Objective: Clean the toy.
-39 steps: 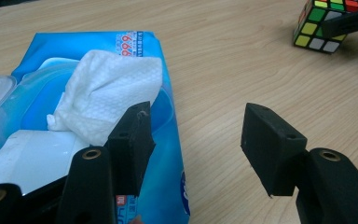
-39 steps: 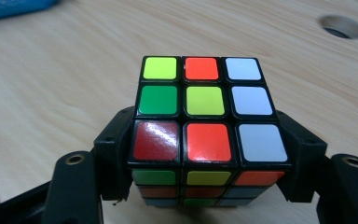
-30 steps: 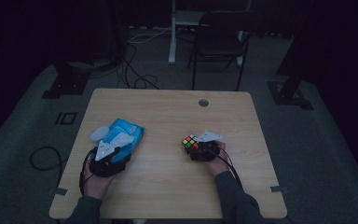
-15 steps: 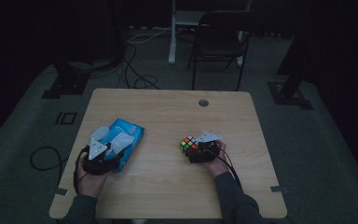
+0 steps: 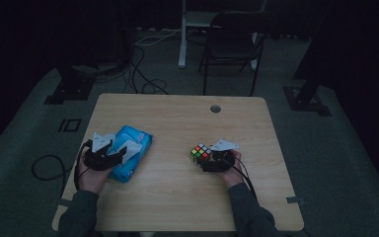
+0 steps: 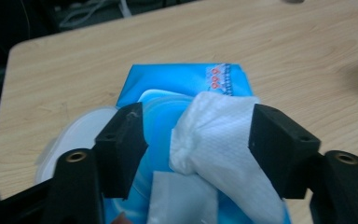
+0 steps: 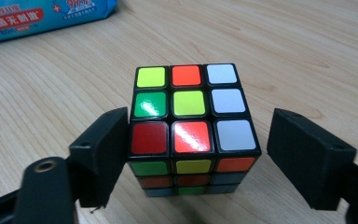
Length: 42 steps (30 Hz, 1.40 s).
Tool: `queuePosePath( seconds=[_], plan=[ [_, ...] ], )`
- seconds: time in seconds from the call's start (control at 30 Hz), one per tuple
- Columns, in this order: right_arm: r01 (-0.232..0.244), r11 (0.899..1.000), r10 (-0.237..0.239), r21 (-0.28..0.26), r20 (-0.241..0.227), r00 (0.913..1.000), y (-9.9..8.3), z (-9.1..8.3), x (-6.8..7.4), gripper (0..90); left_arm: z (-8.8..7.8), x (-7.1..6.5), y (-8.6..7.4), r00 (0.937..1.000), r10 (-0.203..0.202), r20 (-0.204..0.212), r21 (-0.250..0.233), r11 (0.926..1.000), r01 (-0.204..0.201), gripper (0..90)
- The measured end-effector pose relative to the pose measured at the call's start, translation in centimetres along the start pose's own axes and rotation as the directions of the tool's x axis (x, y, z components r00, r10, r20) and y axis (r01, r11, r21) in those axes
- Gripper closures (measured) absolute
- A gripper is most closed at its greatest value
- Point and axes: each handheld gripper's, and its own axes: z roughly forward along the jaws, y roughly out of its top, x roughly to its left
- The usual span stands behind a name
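Overhead, the left gripper (image 5: 116, 157) sits over a blue tissue pack (image 5: 137, 143) at the table's (image 5: 177, 118) eight o'clock, the right gripper (image 5: 205, 160) at a puzzle cube (image 5: 200, 152) toward four o'clock. Next, the left gripper (image 6: 196, 140) view: jaws spread, a white tissue (image 6: 214, 140) between them, touching only the right jaw. Lastly, the right gripper (image 7: 196, 158) view: its jaws, just closing, flank the cube (image 7: 191, 126), a gap remaining at the right one.

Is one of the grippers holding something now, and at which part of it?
Nothing is held. The left gripper is open around the tissue; the right gripper stands open around the cube, one side showing a gap.
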Motion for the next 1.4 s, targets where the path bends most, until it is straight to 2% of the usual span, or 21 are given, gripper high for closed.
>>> queuePosePath(
  seconds=[0.13,0.27,0.37,0.5,0.6,0.7,0.8,0.9,1.0,1.07,1.1,1.2,1.23,1.27,1.4],
  plan=[
    [-0.005,1.0,0.005,-0.008,0.003,1.0,0.0,-0.2,-0.2,22.4,1.6,0.3,0.1,0.9999,-0.011,-0.01,0.074,0.9972,0.011,47.8],
    [-0.015,1.0,0.015,-0.009,0.004,0.9999,-0.1,-0.3,-0.2,23.1,2.6,0.4,0.1,0.9993,-0.031,0.021,0.079,0.9965,0.03,48.7],
    [-0.016,1.0,0.016,-0.018,0.0,0.9999,-0.1,-0.5,-0.2,23.2,3.1,0.3,0.2,0.9996,-0.023,0.016,0.101,0.9946,0.021,53.3],
    [-0.013,0.999,0.013,-0.035,-0.004,0.9999,0.0,-0.9,-0.2,23.1,3.3,0.3,0.4,0.9997,-0.018,0.014,0.116,0.9931,0.016,68.8],
    [-0.018,0.999,0.017,-0.041,-0.004,0.9998,0.1,-1.1,-0.2,23.1,2.9,0.3,0.5,0.9999,-0.005,0.016,0.103,0.9947,0.004,82.5],
    [-0.026,0.999,0.026,-0.045,-0.007,0.9996,0.0,-1.1,-0.3,23.1,2.6,0.3,0.7,0.9997,0.005,0.024,0.097,0.9952,-0.008,89.9],
    [-0.021,0.999,0.021,-0.05,-0.006,0.9998,0.1,-1.2,-0.2,23.1,2.2,0.5,1.1,0.9996,0.0,0.03,0.087,0.9962,-0.003,90.0],
    [-0.019,0.998,0.018,-0.058,-0.006,0.9998,0.1,-1.3,-0.2,23.1,2.3,0.6,1.2,0.9991,0.002,0.042,0.098,0.9952,-0.006,89.3],
    [-0.019,0.998,0.019,-0.059,-0.007,0.9998,0.2,-1.3,-0.2,23.1,3.0,0.6,1.1,0.9984,-0.003,0.057,0.121,0.9927,-0.004,70.5],
    [-0.019,0.998,0.018,-0.059,-0.008,0.9998,0.2,-1.3,-0.2,23.1,3.6,0.5,1.0,0.9981,-0.01,0.061,0.138,0.9904,0.002,65.1],
    [-0.018,0.998,0.017,-0.059,-0.008,0.9998,0.2,-1.3,-0.2,23.1,3.8,0.5,0.9,0.9981,-0.006,0.061,0.147,0.9891,-0.003,66.2],
    [-0.017,0.998,0.017,-0.061,-0.004,0.9999,0.2,-1.3,-0.2,23.1,4.0,0.5,0.8,0.9984,-0.002,0.056,0.149,0.9889,-0.007,84.8],
    [-0.018,0.998,0.018,-0.062,-0.001,0.9998,0.2,-1.4,-0.2,23.1,3.9,0.6,0.9,0.9984,0.003,0.057,0.143,0.9896,-0.011,87.7],
    [-0.018,0.998,0.018,-0.062,-0.001,0.9998,0.2,-1.4,-0.2,23.1,3.9,0.6,0.9,0.9984,0.003,0.057,0.143,0.9896,-0.011,89.4],
    [-0.022,0.997,0.023,-0.068,0.004,0.9997,0.2,-1.5,-0.3,23.2,2.7,0.9,1.3,0.9977,-0.003,0.067,0.094,0.9956,-0.003,90.0]
  ],
)
